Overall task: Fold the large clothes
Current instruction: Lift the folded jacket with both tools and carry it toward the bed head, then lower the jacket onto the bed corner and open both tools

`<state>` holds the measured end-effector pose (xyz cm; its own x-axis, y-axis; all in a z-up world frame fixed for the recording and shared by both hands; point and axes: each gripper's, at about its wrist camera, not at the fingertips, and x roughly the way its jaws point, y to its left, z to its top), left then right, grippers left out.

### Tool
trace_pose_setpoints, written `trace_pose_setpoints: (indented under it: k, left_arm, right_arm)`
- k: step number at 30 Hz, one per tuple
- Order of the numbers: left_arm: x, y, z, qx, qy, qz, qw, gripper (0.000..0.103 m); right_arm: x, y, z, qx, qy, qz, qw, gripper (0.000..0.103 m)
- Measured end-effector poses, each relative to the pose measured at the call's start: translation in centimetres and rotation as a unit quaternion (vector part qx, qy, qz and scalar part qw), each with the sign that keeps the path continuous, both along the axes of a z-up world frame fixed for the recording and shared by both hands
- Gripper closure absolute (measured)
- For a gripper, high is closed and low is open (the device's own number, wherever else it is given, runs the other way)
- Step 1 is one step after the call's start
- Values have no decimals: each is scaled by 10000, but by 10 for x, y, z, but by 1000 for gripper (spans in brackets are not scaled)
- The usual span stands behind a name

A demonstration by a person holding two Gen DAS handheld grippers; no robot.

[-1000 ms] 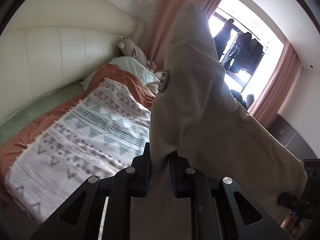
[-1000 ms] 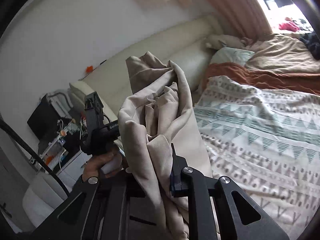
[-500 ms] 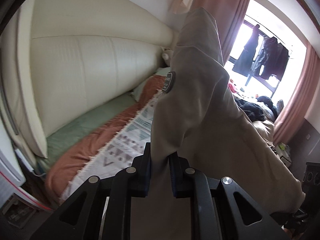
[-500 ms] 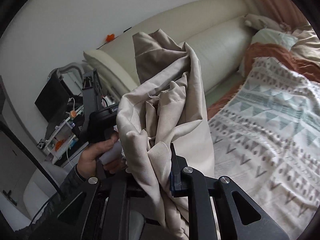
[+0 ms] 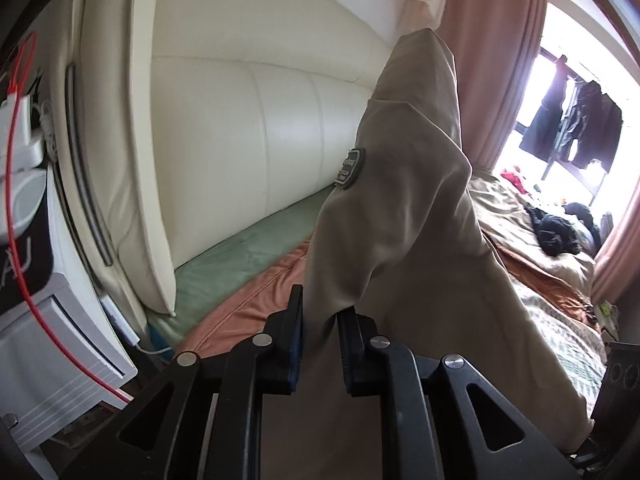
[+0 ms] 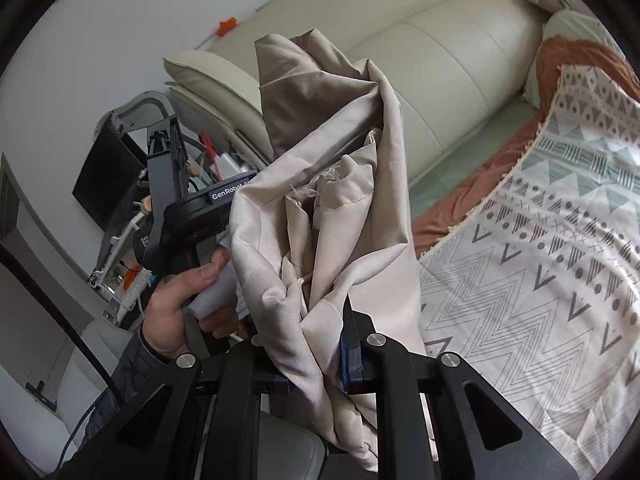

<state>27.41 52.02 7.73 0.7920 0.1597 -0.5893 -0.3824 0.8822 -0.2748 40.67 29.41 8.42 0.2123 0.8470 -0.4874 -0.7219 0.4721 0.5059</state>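
**Both fingers clamped on the beige garment, swung toward the headboard end**

While both pairs of fingers keep their pinch, the view has swung since a second ago. My left gripper [image 5: 319, 322] is nearly closed on a fold of the beige garment [image 5: 404, 216], cloth pressed between the two pads, and the fabric rises from them in a tall peak with a dark oval patch [image 5: 349, 169] on its side. My right gripper [image 6: 320, 344] is likewise nearly closed on a bunched, crumpled part of the same garment [image 6: 332, 208]; its left finger is hidden under the cloth, only the right finger with its blue pad showing. Neither grip has widened or tightened over the second.

What has changed is the backdrop. Earlier the left view looked down the bed at the patterned blanket and the window; now the cream padded headboard [image 5: 248, 128] fills the left half, with the green sheet [image 5: 240, 252] and rust-coloured cover [image 5: 256, 300] below it, and a white bedside unit [image 5: 52, 320] with a red cable [image 5: 24, 184] has come into view at the left edge. In the right view the patterned blanket [image 6: 540, 264] has slid to the right and lower, and the person's hand [image 6: 180, 300] gripping the left tool's handle now sits larger and closer, just beside the hanging cloth. The garment hangs in the air between the two grippers, above the edge of the bed, not laid out.
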Motion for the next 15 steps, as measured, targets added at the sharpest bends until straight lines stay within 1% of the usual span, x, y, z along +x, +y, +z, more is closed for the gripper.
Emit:
trace_pose_setpoints:
  k: [3,5,7,9,11,15]
  left_arm:
    - [14,8,-20,-87,97,47,9999,86]
    - [31,13,-34,-180,196,49,9996,86]
    - [47,15,-43,-135,282,7,9995,86]
    - [63,13,-49,-73,345,-62,9994,86]
    - [80,13,-54,-94,414,-96,9991,86]
    - [114,15,-65,-123,565,-123,9983,87]
  right_arm:
    - [26,10,-15,-70,96,-43,9999,91]
    - [44,14,-27,-88,178,-125,9997,91]
    - [55,16,-37,-85,267,-243,9993,91]
    - [73,14,-43,-48,334,-339,9989,91]
    - [81,7,-47,-40,344,-409,9986,91]
    - [113,-3,-58,-13,459,-603,9971,91]
